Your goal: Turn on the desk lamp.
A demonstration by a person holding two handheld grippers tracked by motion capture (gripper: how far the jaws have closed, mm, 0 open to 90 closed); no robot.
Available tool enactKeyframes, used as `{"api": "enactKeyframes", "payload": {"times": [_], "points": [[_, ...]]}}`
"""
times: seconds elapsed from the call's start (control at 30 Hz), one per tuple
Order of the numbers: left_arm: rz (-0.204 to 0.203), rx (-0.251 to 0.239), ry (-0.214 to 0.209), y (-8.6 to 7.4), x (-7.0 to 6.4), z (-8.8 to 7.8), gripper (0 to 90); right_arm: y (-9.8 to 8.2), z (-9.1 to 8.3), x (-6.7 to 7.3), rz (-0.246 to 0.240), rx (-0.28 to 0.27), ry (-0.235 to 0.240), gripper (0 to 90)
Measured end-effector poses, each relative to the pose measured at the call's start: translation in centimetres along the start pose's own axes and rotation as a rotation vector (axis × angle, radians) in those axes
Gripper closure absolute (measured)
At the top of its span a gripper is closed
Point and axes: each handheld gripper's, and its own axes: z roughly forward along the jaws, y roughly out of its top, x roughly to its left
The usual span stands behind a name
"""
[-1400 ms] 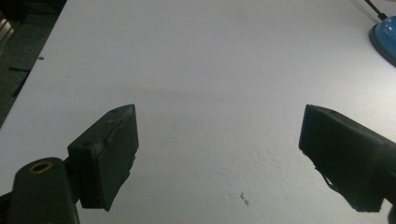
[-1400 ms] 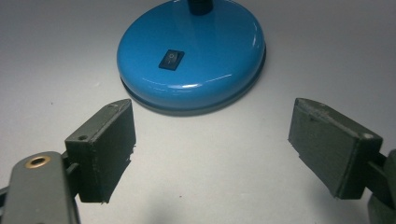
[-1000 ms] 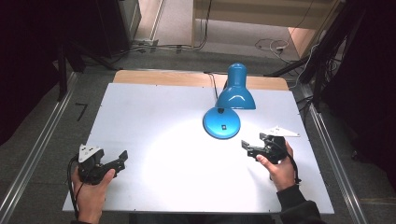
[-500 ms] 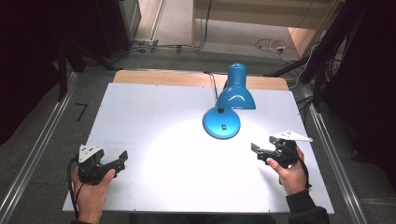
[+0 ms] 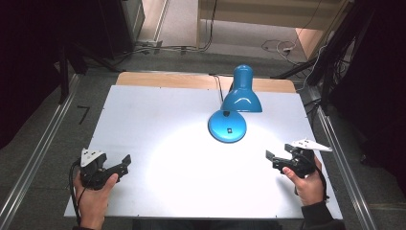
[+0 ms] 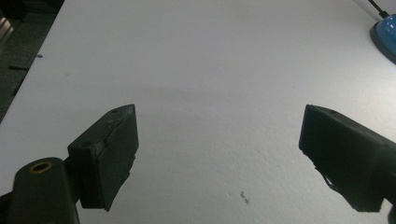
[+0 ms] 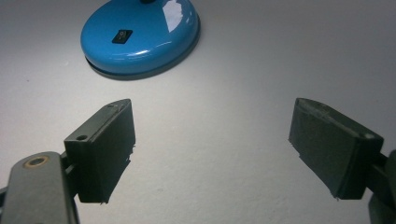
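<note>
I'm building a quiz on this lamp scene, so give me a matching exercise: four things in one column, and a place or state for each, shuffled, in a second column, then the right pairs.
Things:
1. lamp base
2. lamp shade
3. left gripper
4. right gripper

Places or states:
A. open, empty, at the table's near left corner
B. round, blue, flat on the table, with a small black switch on top
C. open, empty, near the table's right edge, pointing toward the lamp
D. blue dome tilted down, casting light on the table

Pairs: 1-B, 2-D, 3-A, 4-C
</note>
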Motion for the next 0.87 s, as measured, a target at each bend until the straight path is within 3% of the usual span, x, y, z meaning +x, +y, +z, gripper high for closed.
{"api": "enactKeyframes", "payload": {"times": [0.27, 0.5, 0.87], "points": [[0.0, 0.002, 0.002, -0.1, 0.0, 0.0, 12.2, -0.8, -1.2, -1.0, 0.012, 0.003, -0.033, 13.2], [0.002, 0.003, 0.004, -0.1, 0.0, 0.0, 12.2, -1.9, -2.6, -2.6, 0.049, -0.002, -0.078, 13.2], [0.008, 0.015, 0.018, -0.2, 0.1, 0.3, 12.2, -3.4, -3.2, -5.0, 0.092, 0.022, -0.14, 13.1]]}}
